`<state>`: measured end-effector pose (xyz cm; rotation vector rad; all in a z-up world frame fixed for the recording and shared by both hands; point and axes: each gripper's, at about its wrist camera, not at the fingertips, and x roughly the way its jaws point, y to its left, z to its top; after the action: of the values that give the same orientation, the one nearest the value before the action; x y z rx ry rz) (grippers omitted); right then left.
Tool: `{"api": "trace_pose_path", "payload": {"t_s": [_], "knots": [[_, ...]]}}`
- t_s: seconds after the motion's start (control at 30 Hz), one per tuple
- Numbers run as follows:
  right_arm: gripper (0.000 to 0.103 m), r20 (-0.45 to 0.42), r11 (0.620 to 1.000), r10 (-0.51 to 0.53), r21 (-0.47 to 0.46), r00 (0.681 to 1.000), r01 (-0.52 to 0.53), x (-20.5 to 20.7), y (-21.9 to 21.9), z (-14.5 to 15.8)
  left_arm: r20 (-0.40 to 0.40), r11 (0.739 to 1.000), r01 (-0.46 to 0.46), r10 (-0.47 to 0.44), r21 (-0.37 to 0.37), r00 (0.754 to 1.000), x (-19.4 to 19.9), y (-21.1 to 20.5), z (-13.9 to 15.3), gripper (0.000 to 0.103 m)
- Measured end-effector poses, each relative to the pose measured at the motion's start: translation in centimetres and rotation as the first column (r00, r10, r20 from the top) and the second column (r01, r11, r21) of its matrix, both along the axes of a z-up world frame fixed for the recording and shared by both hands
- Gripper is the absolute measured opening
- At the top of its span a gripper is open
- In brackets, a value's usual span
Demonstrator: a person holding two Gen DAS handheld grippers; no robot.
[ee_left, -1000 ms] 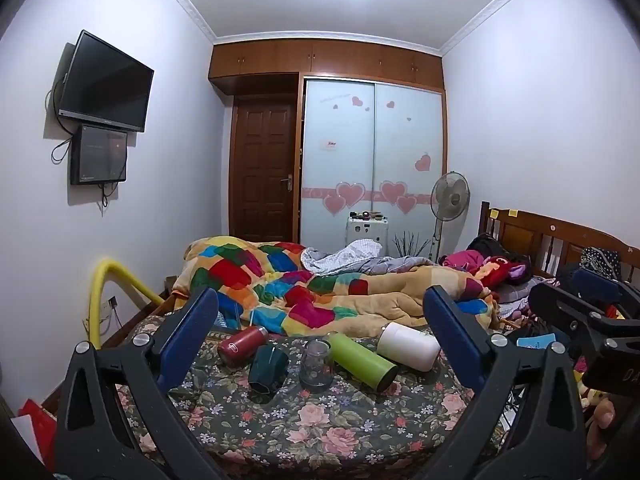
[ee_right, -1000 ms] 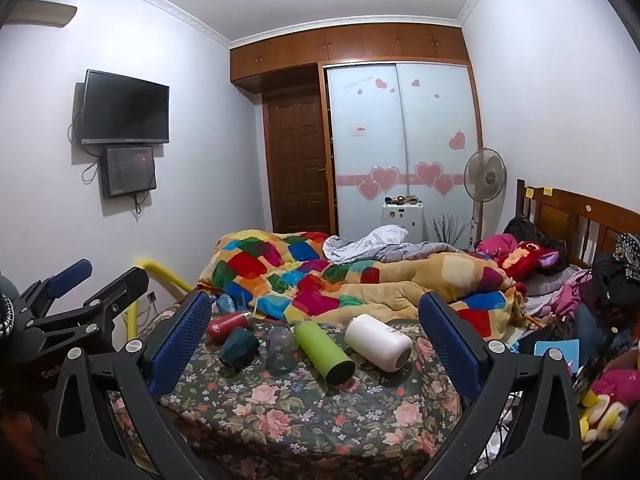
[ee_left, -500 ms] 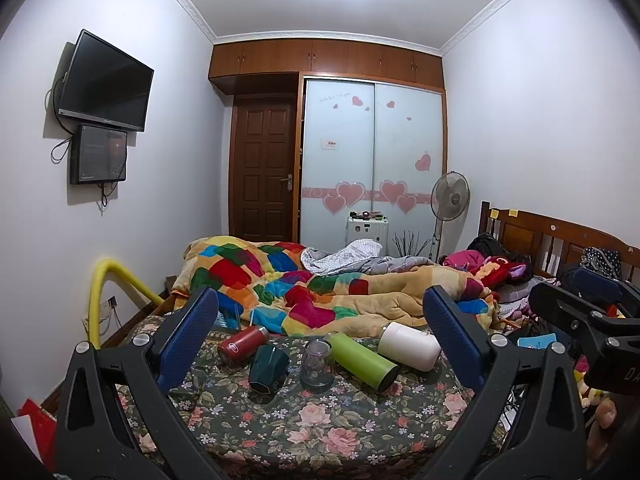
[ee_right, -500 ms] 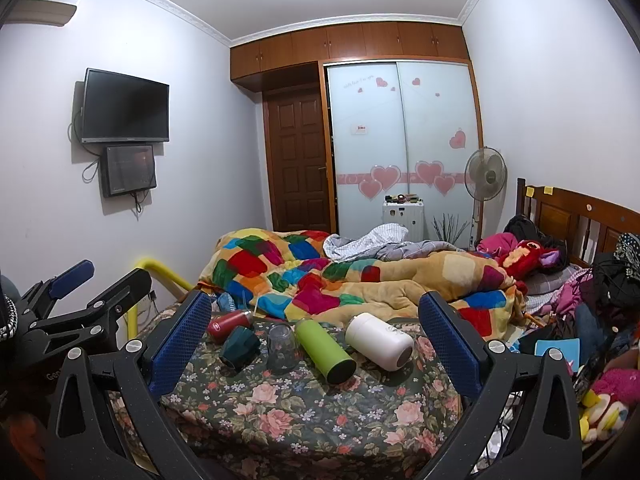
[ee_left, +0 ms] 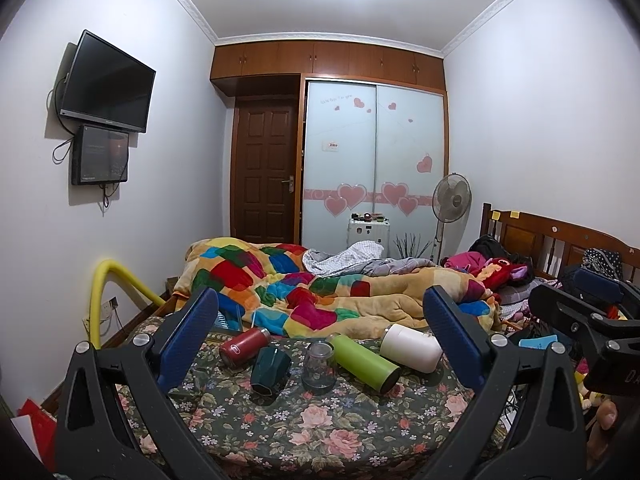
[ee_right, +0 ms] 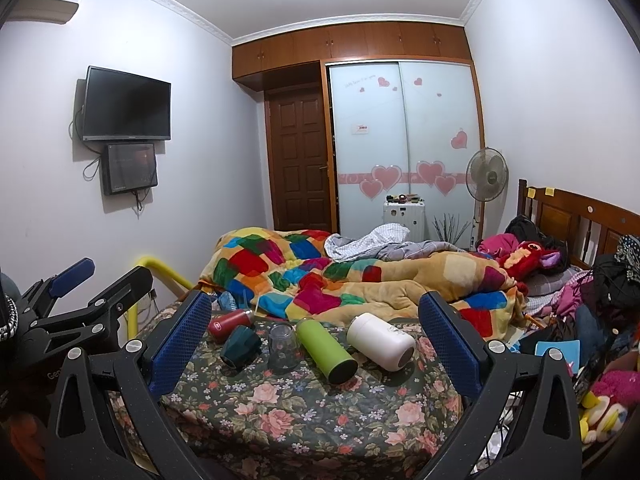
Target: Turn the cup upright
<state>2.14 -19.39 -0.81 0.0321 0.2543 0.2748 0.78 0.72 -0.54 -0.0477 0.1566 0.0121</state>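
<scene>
Several cups and bottles lie in a row on the floral sheet: a red flask on its side, a dark green cup tipped over, a clear glass standing mouth down, a green bottle and a white bottle on their sides. They also show in the right wrist view: red flask, dark green cup, glass, green bottle, white bottle. My left gripper and right gripper are both open, empty, short of the row.
A colourful quilt is heaped on the bed behind the row. A yellow rail stands at the left. The wooden headboard and piled clothes and toys are at the right. A fan and wardrobe stand at the back.
Both views shifted only slightly. The cups and bottles have not moved, and both grippers stay open.
</scene>
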Motion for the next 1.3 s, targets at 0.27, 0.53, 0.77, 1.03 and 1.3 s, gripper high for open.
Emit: {"api": "trace_pose_path", "payload": {"t_s": [0.27, 0.53, 0.77, 1.03, 1.3], "knots": [[0.103, -0.001, 1.000, 0.000, -0.002, 1.000, 0.000, 0.0, 0.0, 0.0, 0.006, 1.000, -0.004, 0.004, -0.001, 1.000, -0.2, 0.0, 0.1, 0.103], [0.103, -0.002, 1.000, 0.000, -0.004, 1.000, 0.000, 0.1, 0.3, 0.0, 0.005, 1.000, -0.007, 0.007, -0.002, 1.000, -0.3, 0.0, -0.1, 0.103], [0.103, -0.002, 1.000, 0.000, -0.007, 1.000, 0.000, 0.2, 0.2, -0.1, 0.004, 1.000, -0.010, 0.010, -0.003, 1.000, -0.3, 0.2, -0.2, 0.103], [0.103, -0.006, 1.000, 0.000, -0.007, 1.000, 0.000, 0.0, 0.5, 0.0, 0.001, 1.000, -0.013, 0.013, -0.006, 1.000, -0.2, 0.4, -0.5, 0.103], [0.103, -0.024, 1.000, 0.002, -0.009, 1.000, -0.002, 0.8, 0.3, -1.2, -0.013, 1.000, -0.019, 0.018, -0.011, 1.000, 0.5, 0.6, -1.0, 0.103]]}}
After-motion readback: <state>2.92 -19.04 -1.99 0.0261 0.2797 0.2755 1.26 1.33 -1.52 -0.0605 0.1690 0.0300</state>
